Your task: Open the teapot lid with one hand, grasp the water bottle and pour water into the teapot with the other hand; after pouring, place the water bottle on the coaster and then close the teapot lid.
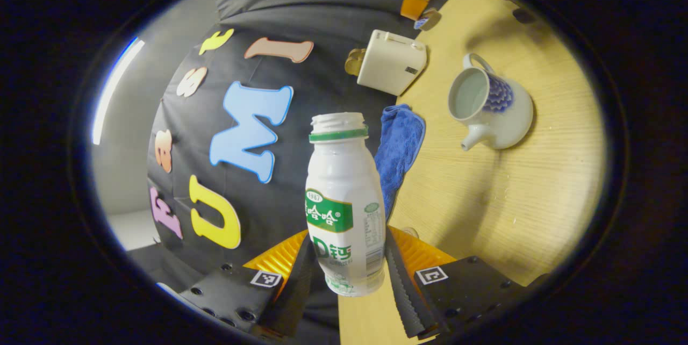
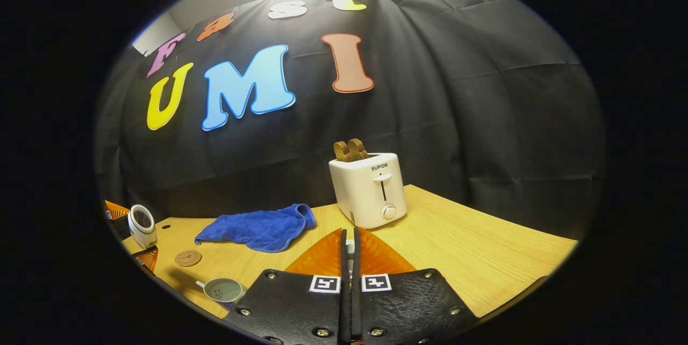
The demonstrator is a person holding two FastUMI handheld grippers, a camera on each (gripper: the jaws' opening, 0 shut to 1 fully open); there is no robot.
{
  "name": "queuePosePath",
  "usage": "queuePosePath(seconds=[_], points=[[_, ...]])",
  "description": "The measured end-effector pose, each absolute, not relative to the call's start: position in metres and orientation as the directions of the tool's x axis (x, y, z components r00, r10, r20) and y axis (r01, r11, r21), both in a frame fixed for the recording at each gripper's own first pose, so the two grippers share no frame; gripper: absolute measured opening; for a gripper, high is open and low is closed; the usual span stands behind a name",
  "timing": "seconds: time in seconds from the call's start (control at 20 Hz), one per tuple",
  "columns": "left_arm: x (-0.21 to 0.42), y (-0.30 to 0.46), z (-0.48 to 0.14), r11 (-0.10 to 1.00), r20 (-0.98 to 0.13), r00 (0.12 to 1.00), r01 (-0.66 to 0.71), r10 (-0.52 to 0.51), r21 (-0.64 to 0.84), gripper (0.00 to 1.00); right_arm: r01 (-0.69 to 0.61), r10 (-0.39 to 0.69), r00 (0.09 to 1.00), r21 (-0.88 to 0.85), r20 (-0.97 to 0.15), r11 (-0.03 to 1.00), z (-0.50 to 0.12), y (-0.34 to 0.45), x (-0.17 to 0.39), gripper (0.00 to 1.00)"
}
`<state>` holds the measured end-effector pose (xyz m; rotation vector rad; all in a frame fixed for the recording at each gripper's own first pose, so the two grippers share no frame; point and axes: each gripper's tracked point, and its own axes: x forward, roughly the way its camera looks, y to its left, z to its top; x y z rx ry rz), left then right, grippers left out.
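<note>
A white bottle [image 1: 344, 205] with a green label and no cap is held by its lower body in my left gripper [image 1: 348, 240], which is shut on it. The white-and-blue teapot [image 1: 492, 106] stands lidless on the wooden table, off to the bottle's right, with liquid inside. In the right gripper view the bottle [image 2: 142, 225] hangs tipped at the far left, mouth towards the camera, above the table and left of the round coaster [image 2: 188, 258] and the open teapot [image 2: 223, 289]. My right gripper [image 2: 349, 237] is shut, with a pale sliver of the teapot lid [image 2: 350, 248] pinched between its fingers.
A white toaster [image 2: 371, 189] with bread slices [image 2: 350, 150] stands at the back of the table [image 2: 484, 248]. A blue cloth [image 2: 258, 229] lies crumpled left of it, behind the coaster. The black booth wall rises right behind them.
</note>
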<state>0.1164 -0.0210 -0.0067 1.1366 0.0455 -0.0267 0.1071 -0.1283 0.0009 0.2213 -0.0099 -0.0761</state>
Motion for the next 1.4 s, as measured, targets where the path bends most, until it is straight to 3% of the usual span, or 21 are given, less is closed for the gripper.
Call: queuePosePath(seconds=[0.05,0.15,0.2,0.25,0.35,0.4,0.5,0.9,0.95,1.1,1.35,1.4], points=[[0.115,-0.015,-0.006,0.471,-0.052,0.999,0.042,0.009,0.881,0.76,0.065,-0.066,0.998,0.219,0.002,0.974,0.001,-0.125,0.107,0.00],[0.112,-0.005,-0.006,0.562,-0.064,0.998,0.038,0.027,0.827,0.75,0.037,-0.038,0.999,0.225,0.000,0.974,0.002,-0.116,0.106,0.00],[0.111,0.001,-0.007,0.608,-0.075,0.997,0.039,0.035,0.793,0.75,0.015,-0.016,1.000,0.238,0.002,0.971,0.003,-0.110,0.105,0.00],[0.112,0.006,-0.008,0.656,-0.082,0.996,0.034,0.042,0.754,0.82,-0.010,0.009,1.000,0.249,0.007,0.968,0.005,-0.103,0.104,0.00],[0.111,0.018,-0.009,0.751,-0.103,0.993,0.028,0.053,0.659,0.69,-0.046,0.044,0.999,0.246,0.016,0.968,0.007,-0.091,0.103,0.00],[0.110,0.022,-0.012,0.794,-0.116,0.992,0.026,0.056,0.608,0.82,-0.064,0.061,0.998,0.239,0.020,0.969,0.008,-0.085,0.101,0.00],[0.111,0.031,-0.011,0.849,-0.123,0.990,0.011,0.064,0.529,0.82,-0.108,0.104,0.994,0.225,0.027,0.968,0.011,-0.068,0.098,0.00],[0.117,0.048,-0.016,0.956,-0.144,0.987,-0.022,0.067,0.293,0.82,-0.246,0.244,0.969,0.145,0.029,0.958,0.013,-0.016,0.086,0.00],[0.117,0.049,-0.017,0.962,-0.144,0.987,-0.025,0.067,0.272,0.76,-0.255,0.254,0.967,0.134,0.025,0.958,0.012,-0.012,0.085,0.00],[0.120,0.052,-0.015,0.979,-0.136,0.989,-0.024,0.052,0.203,0.76,-0.280,0.279,0.960,0.108,0.018,0.954,0.009,-0.001,0.082,0.00],[0.121,0.056,-0.009,0.986,-0.117,0.992,-0.033,0.052,0.165,0.76,-0.316,0.318,0.948,0.068,-0.023,0.946,-0.003,0.017,0.078,0.00],[0.122,0.055,-0.009,0.987,-0.116,0.992,-0.031,0.050,0.158,0.70,-0.321,0.323,0.946,0.060,-0.027,0.945,-0.004,0.019,0.077,0.00]])
